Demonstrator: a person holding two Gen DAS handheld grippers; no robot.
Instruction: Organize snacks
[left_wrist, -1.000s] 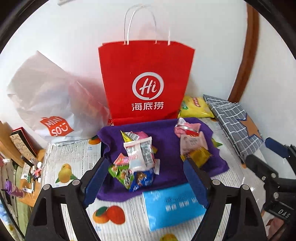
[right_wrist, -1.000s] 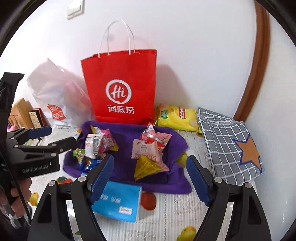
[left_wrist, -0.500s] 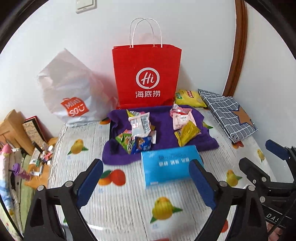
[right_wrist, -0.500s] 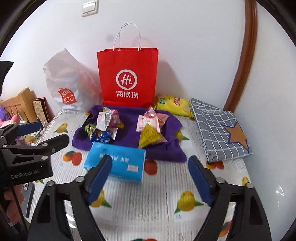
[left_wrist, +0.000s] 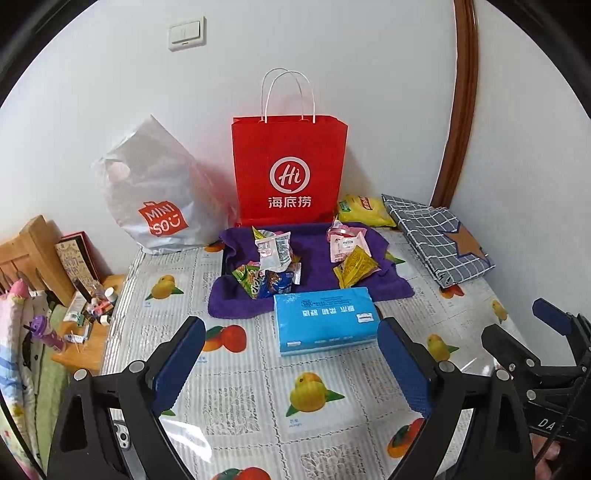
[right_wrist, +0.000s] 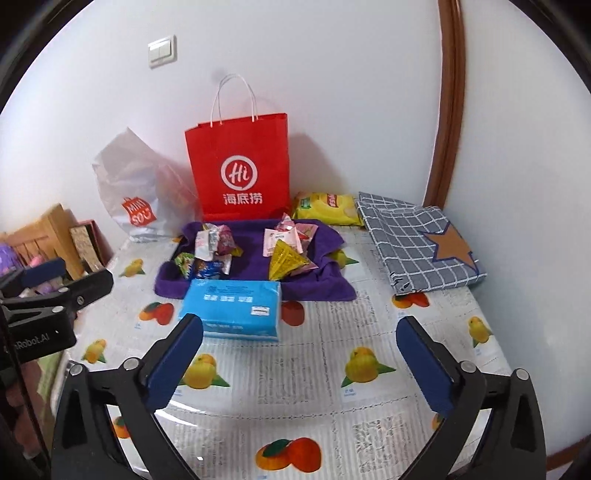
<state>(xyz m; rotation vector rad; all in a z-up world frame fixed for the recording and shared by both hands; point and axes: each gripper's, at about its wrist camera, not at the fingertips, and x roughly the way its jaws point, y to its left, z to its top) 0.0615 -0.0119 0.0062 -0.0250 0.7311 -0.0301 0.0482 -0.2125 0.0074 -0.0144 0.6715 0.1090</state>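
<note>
From your left wrist view, the left gripper hangs over the table with fingers wide apart and empty. The snacks lie in two loose heaps on the purple cloth at 12 o'clock, behind the blue tissue pack.

From your right wrist view, the right gripper is likewise spread and holds nothing. The heaps sit at 11 o'clock; a yellow chip bag lies apart beside the red bag. This could be sorted piles or unsorted ones.
</note>
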